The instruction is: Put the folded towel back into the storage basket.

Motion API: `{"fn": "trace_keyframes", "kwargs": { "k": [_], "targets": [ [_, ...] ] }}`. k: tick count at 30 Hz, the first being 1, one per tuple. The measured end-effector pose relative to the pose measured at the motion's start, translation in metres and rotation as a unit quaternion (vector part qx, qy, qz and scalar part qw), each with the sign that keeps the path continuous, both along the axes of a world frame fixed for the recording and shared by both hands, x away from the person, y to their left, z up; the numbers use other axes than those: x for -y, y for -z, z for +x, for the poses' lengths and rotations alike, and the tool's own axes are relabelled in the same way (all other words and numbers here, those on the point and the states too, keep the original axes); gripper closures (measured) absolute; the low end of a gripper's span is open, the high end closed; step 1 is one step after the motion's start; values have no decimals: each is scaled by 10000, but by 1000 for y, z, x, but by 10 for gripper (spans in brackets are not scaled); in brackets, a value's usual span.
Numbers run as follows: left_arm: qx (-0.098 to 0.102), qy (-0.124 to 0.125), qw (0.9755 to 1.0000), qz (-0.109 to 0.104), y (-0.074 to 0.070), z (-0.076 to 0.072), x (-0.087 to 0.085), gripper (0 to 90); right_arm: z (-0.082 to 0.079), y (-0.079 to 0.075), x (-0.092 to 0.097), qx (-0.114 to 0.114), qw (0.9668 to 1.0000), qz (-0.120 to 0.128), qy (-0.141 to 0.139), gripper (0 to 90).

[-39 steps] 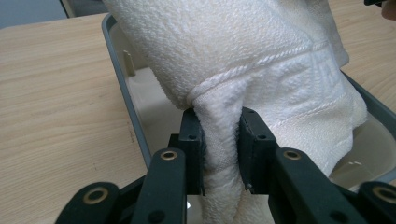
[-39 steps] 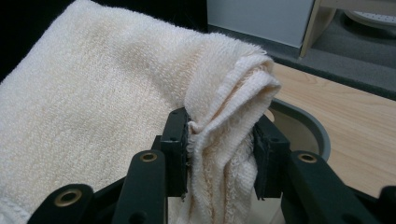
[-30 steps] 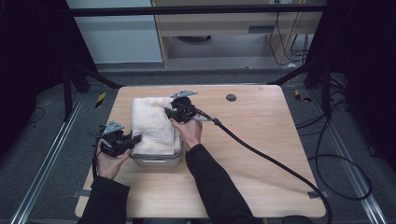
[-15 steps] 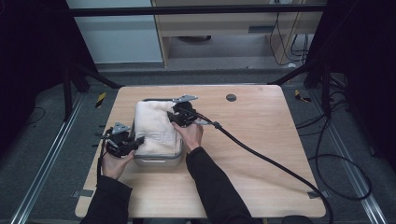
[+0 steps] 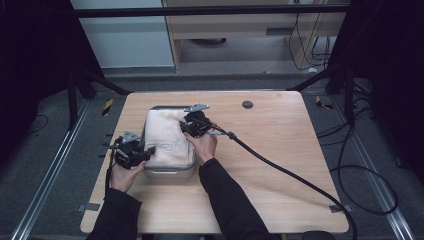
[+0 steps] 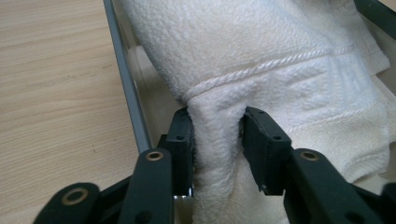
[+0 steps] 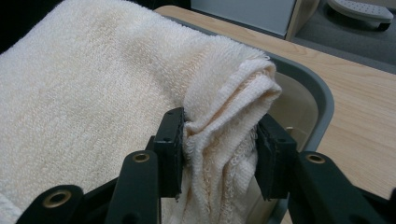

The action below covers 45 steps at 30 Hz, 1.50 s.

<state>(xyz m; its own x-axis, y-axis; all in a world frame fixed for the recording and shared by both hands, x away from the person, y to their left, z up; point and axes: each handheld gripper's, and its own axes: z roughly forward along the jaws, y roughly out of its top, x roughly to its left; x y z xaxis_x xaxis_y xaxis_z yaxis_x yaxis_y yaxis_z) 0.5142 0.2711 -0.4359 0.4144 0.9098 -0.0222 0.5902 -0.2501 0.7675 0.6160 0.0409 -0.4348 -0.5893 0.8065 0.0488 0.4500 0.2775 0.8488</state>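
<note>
So both sets of jaws have just been opening, with towel between them in each case. On the left gripper (image 6: 217,140) the jaws sit a little apart with a pinched ridge of the cream towel (image 6: 280,60) standing up between them; the pads look like they're barely brushing the pile, not squeezing it. Same story on the right gripper (image 7: 218,149): a bunched, folded corner of towel (image 7: 93,79) sits in the gap, touching the one pad and just about reaching the other, and the grip looks relaxed.

Going outward from the left one, the grey rim of the bin (image 6: 125,88) runs right alongside its jaws, bare wooden table (image 6: 51,84) past that. Beyond the right one's tips is the bin's curved corner.

From the high view, the towel (image 5: 167,137) has come down compared with a second ago and lies folded across the bin (image 5: 170,172), one gripper at each end. My read: that's the release, towel's delivered, and what's left is backing both grippers out without dragging a corner along.
</note>
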Motion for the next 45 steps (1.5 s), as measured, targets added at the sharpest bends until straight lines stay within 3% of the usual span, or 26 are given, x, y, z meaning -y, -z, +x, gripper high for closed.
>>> {"fn": "trace_keyframes", "kwargs": {
  "k": [7, 12, 14, 18, 26, 36, 45],
  "targets": [
    [-20, -3, 10000, 28, 0, 1, 2, 549, 2, 3, 0, 63, 9998, -160, -42, 547],
    [-43, 13, 10000, 68, -1, 1, 4, 504, 3, 3, 2, 204, 9985, -483, -129, 507],
    [55, -3, 10000, 53, -3, -1, 4, 484, 3, 1, 4, 310, 9979, -536, -192, 485],
    [307, -2, 9993, -200, -12, -6, 1, 480, 1, -5, 7, 485, 9967, -591, -261, 458],
    [651, 54, 9969, -439, -26, -16, -2, 447, -6, -25, 29, 597, 9975, -291, -257, 378],
    [863, 187, 9942, -615, -32, -26, 1, 371, -27, -50, 68, 633, 9973, 160, -346, 241],
    [952, 346, 9934, -532, -28, -38, 7, 316, -57, -56, 117, 669, 9968, 233, -359, 182]
  ]
}}
